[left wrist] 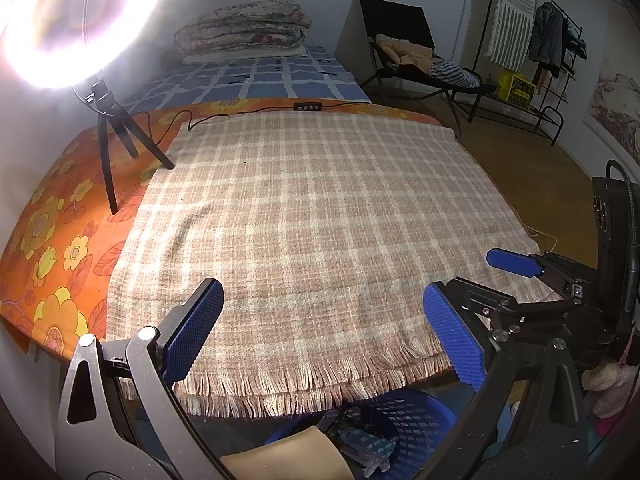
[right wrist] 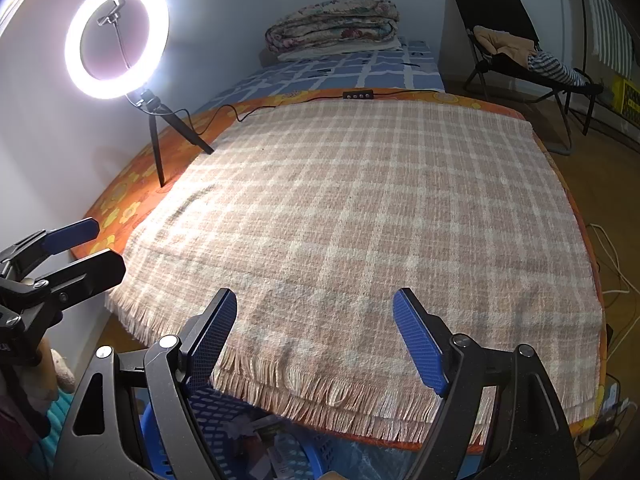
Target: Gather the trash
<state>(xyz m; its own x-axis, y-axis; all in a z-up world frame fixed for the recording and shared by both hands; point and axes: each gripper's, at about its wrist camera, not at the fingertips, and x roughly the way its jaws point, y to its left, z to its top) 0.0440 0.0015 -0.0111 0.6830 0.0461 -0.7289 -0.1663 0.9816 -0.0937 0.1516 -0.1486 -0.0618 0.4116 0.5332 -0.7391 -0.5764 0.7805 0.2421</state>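
Observation:
My left gripper (left wrist: 320,328) is open and empty above the near fringe of a beige plaid blanket (left wrist: 312,216). My right gripper (right wrist: 316,340) is open and empty over the same fringe, to the right of the left one; it shows in the left wrist view (left wrist: 516,264), and the left gripper shows in the right wrist view (right wrist: 86,248). A blue slatted basket (left wrist: 408,424) stands below the bed's near edge and holds wrappers and packets (left wrist: 368,448). It also shows in the right wrist view (right wrist: 224,416). No trash shows on the blanket.
A lit ring light on a black tripod (right wrist: 116,38) stands at the blanket's far left, its cable and remote (right wrist: 358,95) along the far edge. Folded quilts (right wrist: 332,28) lie beyond. A black chair with clothes (right wrist: 516,52) and a clothes rack (left wrist: 556,52) stand on the right.

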